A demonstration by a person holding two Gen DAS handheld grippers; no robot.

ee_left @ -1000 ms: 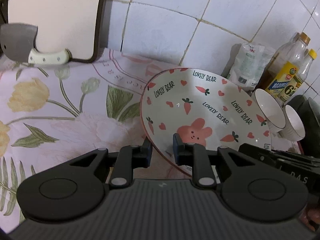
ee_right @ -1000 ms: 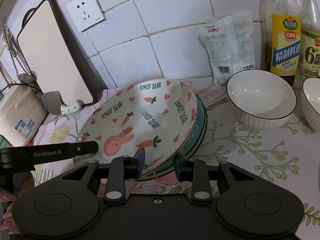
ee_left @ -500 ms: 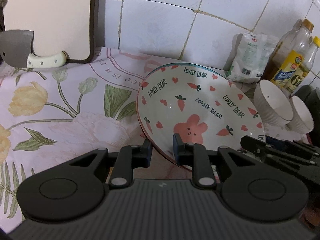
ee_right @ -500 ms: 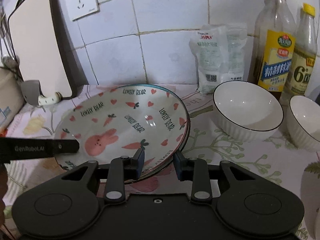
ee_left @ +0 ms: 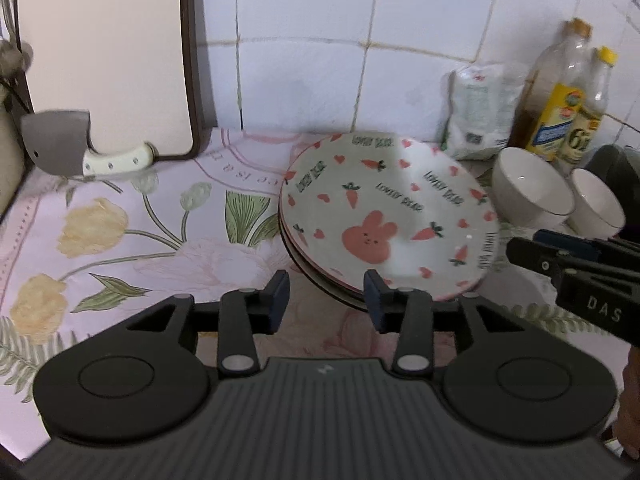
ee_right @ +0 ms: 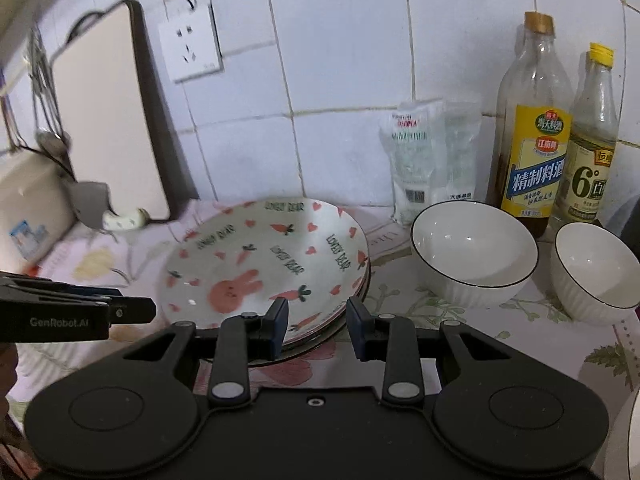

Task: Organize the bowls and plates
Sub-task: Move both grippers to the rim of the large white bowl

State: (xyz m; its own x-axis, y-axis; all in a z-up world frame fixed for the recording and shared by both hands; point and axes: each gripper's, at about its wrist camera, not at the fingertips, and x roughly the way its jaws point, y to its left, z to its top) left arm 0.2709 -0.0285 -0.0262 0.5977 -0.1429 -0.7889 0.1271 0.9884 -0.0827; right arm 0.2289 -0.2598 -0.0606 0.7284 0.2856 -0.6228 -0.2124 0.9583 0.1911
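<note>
A stack of plates, topped by a white plate with a pink rabbit and carrots [ee_left: 384, 216], lies flat on the flowered cloth; it also shows in the right wrist view [ee_right: 264, 268]. Two white bowls stand to its right, one larger [ee_right: 474, 254] and one smaller [ee_right: 596, 276]; both show in the left wrist view, larger [ee_left: 532, 196] and smaller [ee_left: 598, 204]. My left gripper [ee_left: 324, 300] is open and empty at the stack's near-left rim. My right gripper [ee_right: 316, 328] is open and empty at the stack's near-right rim.
A cutting board [ee_left: 100, 52] leans on the tiled wall at the left with a cleaver [ee_left: 60, 148] in front of it. A white packet [ee_right: 424, 168] and two bottles [ee_right: 532, 140] stand against the wall behind the bowls. A wall socket [ee_right: 192, 44] is above.
The tilted plate stack, gripped by both grippers, has been lowered flat onto the cloth. Both grippers have opened and drawn back from its rim.
</note>
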